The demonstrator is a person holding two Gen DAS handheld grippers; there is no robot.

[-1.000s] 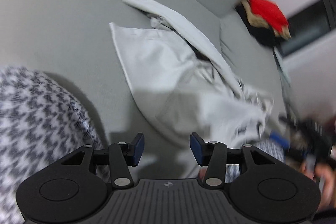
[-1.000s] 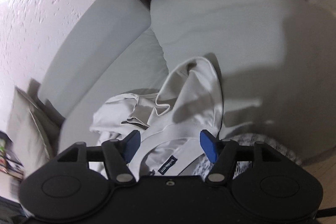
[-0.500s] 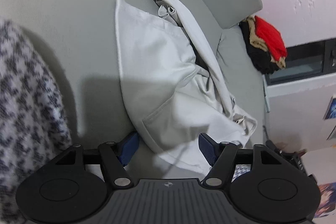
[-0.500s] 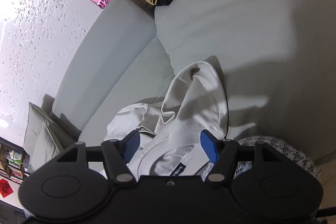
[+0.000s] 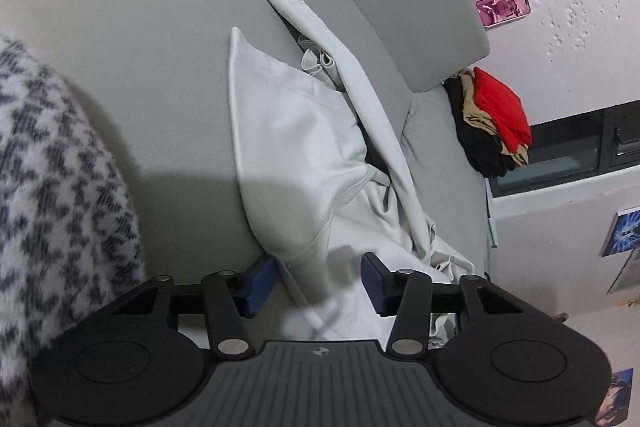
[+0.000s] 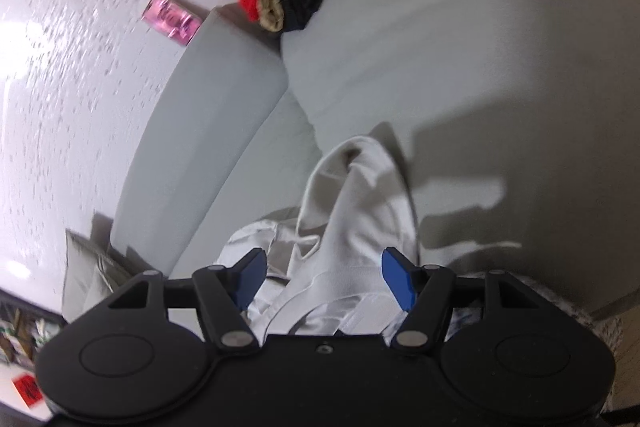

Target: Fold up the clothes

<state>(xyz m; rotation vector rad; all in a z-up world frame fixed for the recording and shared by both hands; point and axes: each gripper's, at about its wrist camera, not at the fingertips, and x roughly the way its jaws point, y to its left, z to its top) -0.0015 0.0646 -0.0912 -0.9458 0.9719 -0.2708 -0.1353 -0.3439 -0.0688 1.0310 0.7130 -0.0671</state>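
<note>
Left wrist view is showing, at its far left edge, a fuzzy black-and-white patterned cloth (image 5: 52, 195) that is getting cut off by the picture's edge. Next to it, the grey sofa (image 5: 132, 39) is filling most of the picture. A pale hoodie (image 5: 296, 163) is lying crumpled on the seat, and its near end is slipping out of sight under the left gripper (image 5: 316, 283). That gripper's jaws are closing, with a fold of the hoodie lying between them, but the pads are not pinching it yet. Farther right, a pile of red, tan and black clothes (image 5: 492, 119) is sitting on the sofa, and a pink phone (image 5: 503, 7) is hanging on the white wall. Right wrist view is looking blurry, so small things are hard to make out. A cushion (image 6: 92, 275) is peeking in at the left, half hidden. The hoodie (image 6: 360, 211) is lying in the middle, and the right gripper (image 6: 322, 277) is hanging over it with its jaws spread wide, the cloth lying loose between them and running out of sight under the gripper's black body.
</note>
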